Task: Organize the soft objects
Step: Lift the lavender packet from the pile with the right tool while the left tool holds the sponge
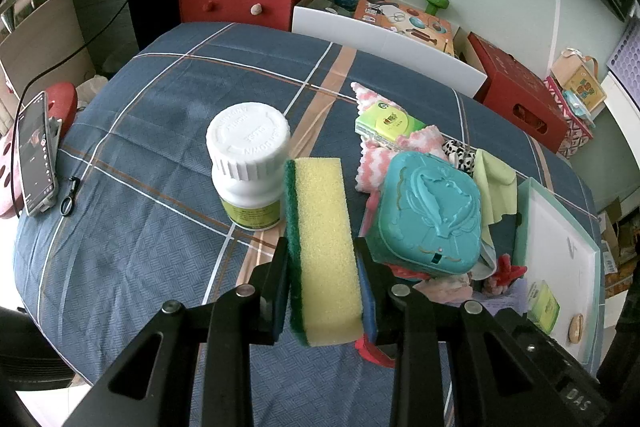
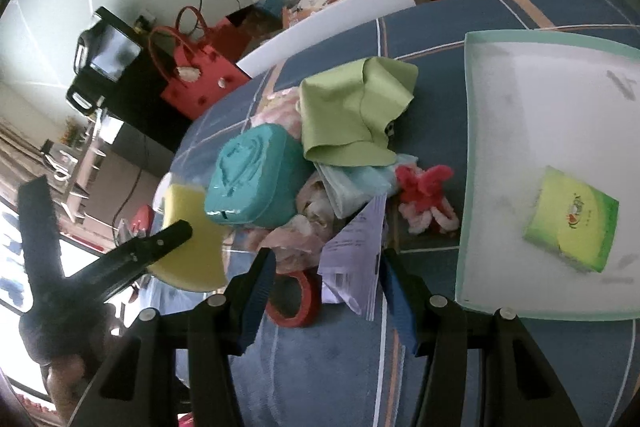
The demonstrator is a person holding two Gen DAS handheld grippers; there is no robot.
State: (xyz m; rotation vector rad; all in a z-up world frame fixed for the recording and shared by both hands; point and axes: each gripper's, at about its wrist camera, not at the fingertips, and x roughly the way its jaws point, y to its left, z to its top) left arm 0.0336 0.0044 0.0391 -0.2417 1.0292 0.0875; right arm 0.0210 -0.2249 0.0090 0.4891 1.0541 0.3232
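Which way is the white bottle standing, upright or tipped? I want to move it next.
Upright. The white bottle stands on its base on the blue tablecloth, its ribbed cap on top, beside the sponge held in the left tool.

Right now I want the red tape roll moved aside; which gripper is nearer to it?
Right. The right gripper hangs just above the red tape roll, jaws open; the left gripper holds the sponge off to its left.

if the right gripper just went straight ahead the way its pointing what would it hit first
Most likely the crumpled white paper lying between its open fingers, with the red tape roll just to its left. The right gripper is empty. Beyond the paper sits the pile of cloths, though depth is hard to judge in this fisheye view.
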